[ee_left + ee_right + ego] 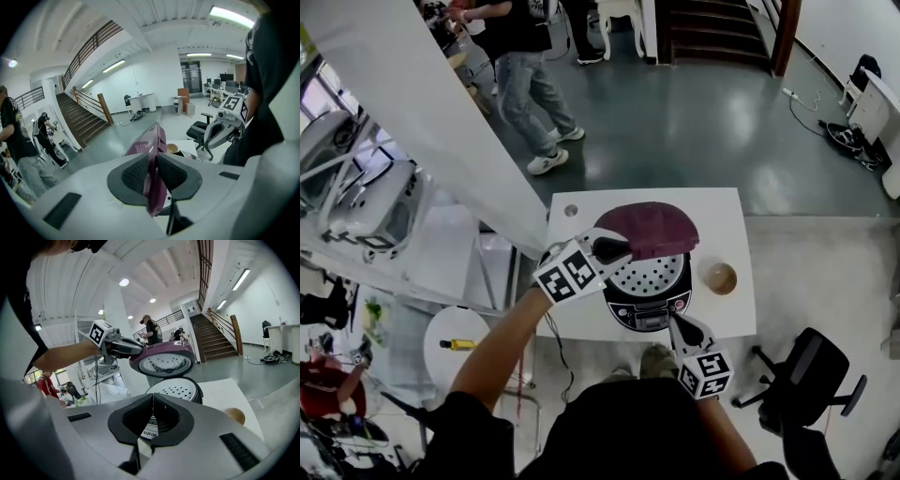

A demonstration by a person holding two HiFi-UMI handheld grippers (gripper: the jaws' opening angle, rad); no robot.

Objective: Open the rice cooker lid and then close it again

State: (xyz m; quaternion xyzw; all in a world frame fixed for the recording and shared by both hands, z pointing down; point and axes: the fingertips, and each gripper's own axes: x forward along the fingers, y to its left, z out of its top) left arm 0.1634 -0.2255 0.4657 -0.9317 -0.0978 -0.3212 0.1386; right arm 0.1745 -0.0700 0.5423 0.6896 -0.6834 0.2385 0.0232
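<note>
The rice cooker point(651, 298) stands on the white table point(727, 208) with its maroon lid point(649, 229) raised partway over the perforated inner plate point(177, 390). My left gripper point(607, 251) is shut on the lid's left edge; in the left gripper view the lid's rim point(153, 164) is pinched between the dark pads point(135, 174). My right gripper point(680, 330) is shut and holds nothing, just in front of the cooker's control panel point(649, 315). From the right gripper view the lid point(163, 361) hangs tilted above the pot.
A small tan bowl point(718, 278) sits on the table right of the cooker. A black office chair point(802, 382) stands at the lower right. A person point(525, 80) walks on the floor beyond the table. Stairs point(712, 28) rise at the back.
</note>
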